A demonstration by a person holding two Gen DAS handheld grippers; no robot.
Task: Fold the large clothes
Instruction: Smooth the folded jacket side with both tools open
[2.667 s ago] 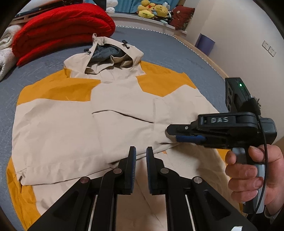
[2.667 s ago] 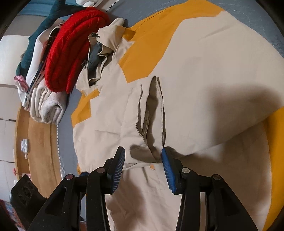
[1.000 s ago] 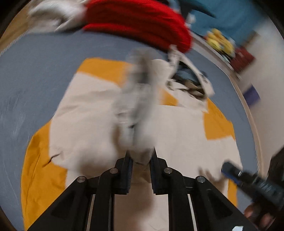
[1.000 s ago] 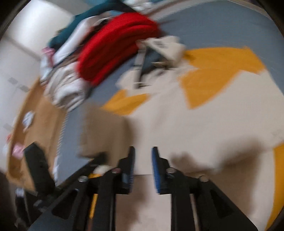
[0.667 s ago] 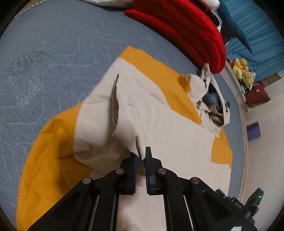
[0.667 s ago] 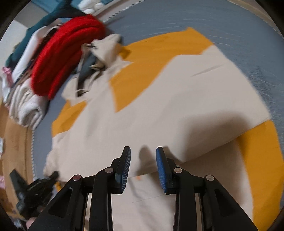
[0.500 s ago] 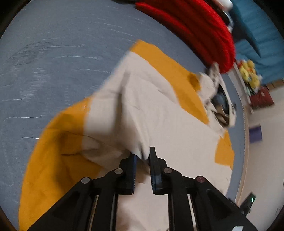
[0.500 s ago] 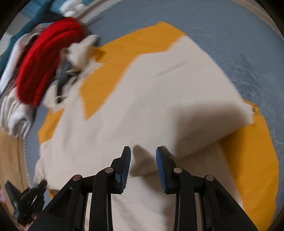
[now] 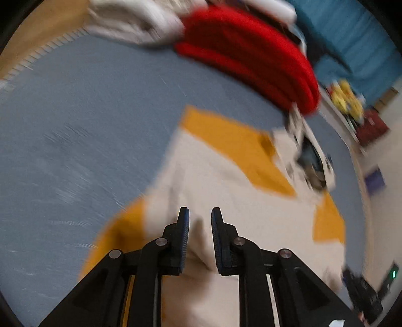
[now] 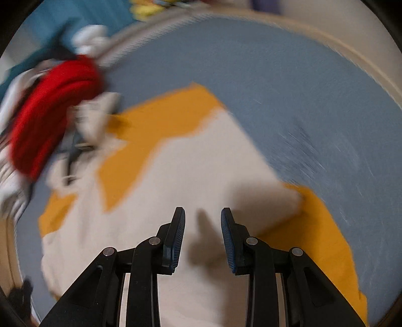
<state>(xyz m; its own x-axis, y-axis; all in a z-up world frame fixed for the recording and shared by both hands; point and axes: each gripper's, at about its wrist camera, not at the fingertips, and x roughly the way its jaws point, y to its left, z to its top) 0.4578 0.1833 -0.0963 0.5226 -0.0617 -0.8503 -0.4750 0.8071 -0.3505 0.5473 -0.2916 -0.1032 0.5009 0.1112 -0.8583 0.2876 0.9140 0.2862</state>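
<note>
A cream and orange hooded jacket (image 9: 238,196) lies spread on the grey-blue bed (image 9: 88,113), with its hood (image 9: 311,161) toward the red blanket. My left gripper (image 9: 199,221) hangs over the jacket's left side. Its narrow jaws pinch a fold of cream cloth, though the picture is blurred. In the right wrist view the jacket (image 10: 201,176) fills the middle. My right gripper (image 10: 203,221) stands open above its cream right side, with nothing between the fingers and its shadow on the cloth. The right gripper's body (image 9: 364,294) shows at the lower right of the left wrist view.
A folded red blanket (image 9: 251,55) and white folded clothes (image 9: 130,20) lie past the hood. Yellow plush toys (image 9: 346,98) sit by the far wall. The bed's pale rim (image 10: 351,57) curves along the right. Bare grey-blue cover (image 10: 289,88) flanks the jacket.
My left gripper has carried the lifted cream sleeve down toward the jacket's left side and still pinches cloth. My right gripper has swung across to the jacket's right part, open throughout.
</note>
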